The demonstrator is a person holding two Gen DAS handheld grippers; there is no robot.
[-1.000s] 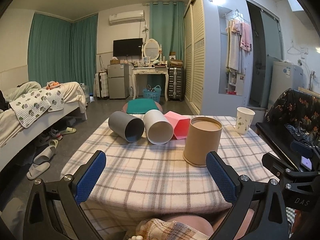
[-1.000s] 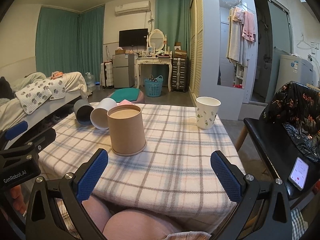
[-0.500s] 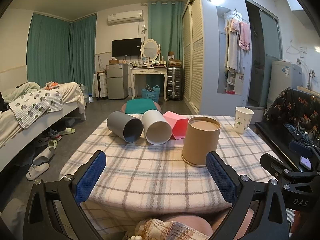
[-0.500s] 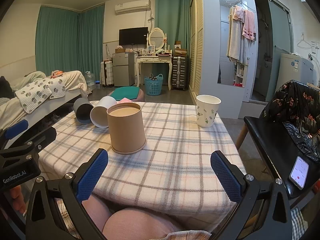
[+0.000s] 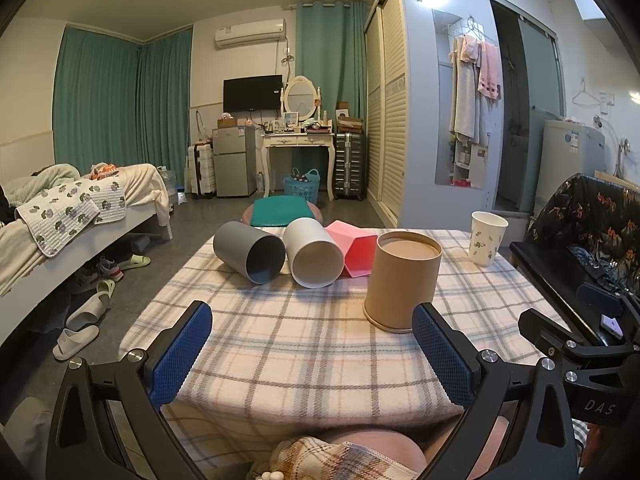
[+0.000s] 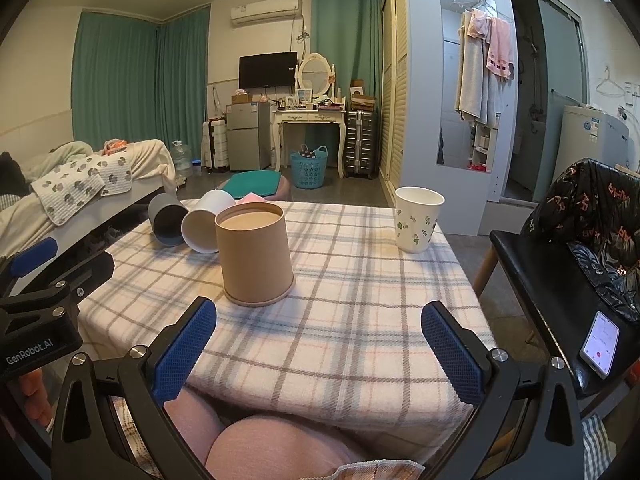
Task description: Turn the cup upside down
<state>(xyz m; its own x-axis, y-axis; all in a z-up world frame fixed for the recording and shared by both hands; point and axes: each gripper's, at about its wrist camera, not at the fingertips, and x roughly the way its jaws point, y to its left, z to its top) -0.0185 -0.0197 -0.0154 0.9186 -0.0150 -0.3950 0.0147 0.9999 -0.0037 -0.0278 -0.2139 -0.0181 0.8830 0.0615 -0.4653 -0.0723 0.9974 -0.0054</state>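
Note:
A tan paper cup point(image 5: 402, 280) stands upside down, wide rim on the plaid tablecloth point(image 5: 304, 344); it also shows in the right wrist view point(image 6: 256, 254). A white paper cup with green print point(image 5: 486, 238) stands upright at the far right corner, and shows in the right wrist view point(image 6: 418, 218). A grey cup point(image 5: 250, 252), a white cup point(image 5: 314, 258) and a pink cup point(image 5: 356, 254) lie on their sides at the back. My left gripper point(image 5: 312, 350) and right gripper point(image 6: 318, 346) are both open and empty, near the table's front edge.
A black chair with a patterned cover point(image 6: 580, 240) stands right of the table, with a phone point(image 6: 600, 344) on its seat. A bed point(image 5: 60, 216) is on the left. A person's knees point(image 6: 272, 448) are under the front edge.
Both views have shifted only slightly; the cups have not moved and both grippers stay open.

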